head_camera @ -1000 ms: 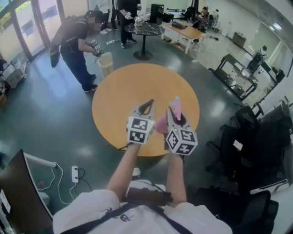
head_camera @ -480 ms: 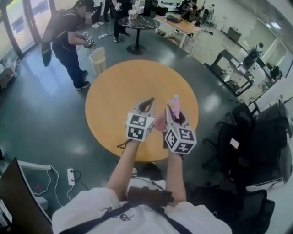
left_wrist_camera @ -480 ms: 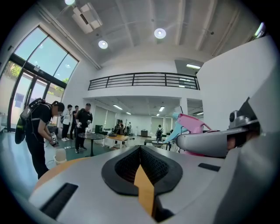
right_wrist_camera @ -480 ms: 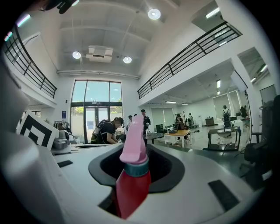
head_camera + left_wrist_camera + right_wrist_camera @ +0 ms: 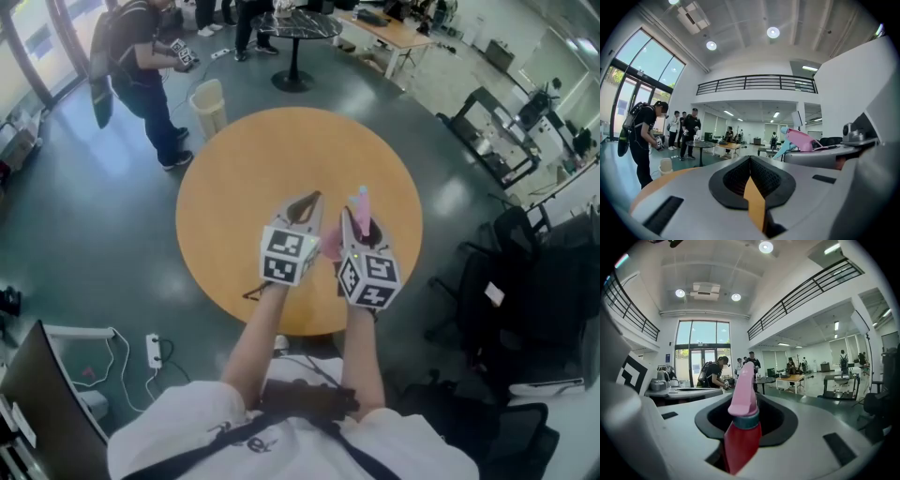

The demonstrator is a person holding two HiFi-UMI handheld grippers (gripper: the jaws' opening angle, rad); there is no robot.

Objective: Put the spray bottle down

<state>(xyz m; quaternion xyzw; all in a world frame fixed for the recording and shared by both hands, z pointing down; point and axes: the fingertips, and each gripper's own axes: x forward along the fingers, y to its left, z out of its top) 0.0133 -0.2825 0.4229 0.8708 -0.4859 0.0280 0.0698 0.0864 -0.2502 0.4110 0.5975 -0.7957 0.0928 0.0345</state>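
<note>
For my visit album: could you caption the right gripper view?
The right gripper clamps a red spray bottle with a pink nozzle; people stand in the background.

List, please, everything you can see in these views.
table: 1, orange, round, below both tools
spray bottle: 1, red with pink head, in right tool
bin: 1, cream, on floor beyond table
small table: 1, dark, far back
people: several, mostly dark clothes, nearest by bin
chairs: several, black, at right
power strip: 1, white, on floor at left
left tool: 1, grey, shut, empty
right tool: 1, grey, shut on spray bottle
</note>
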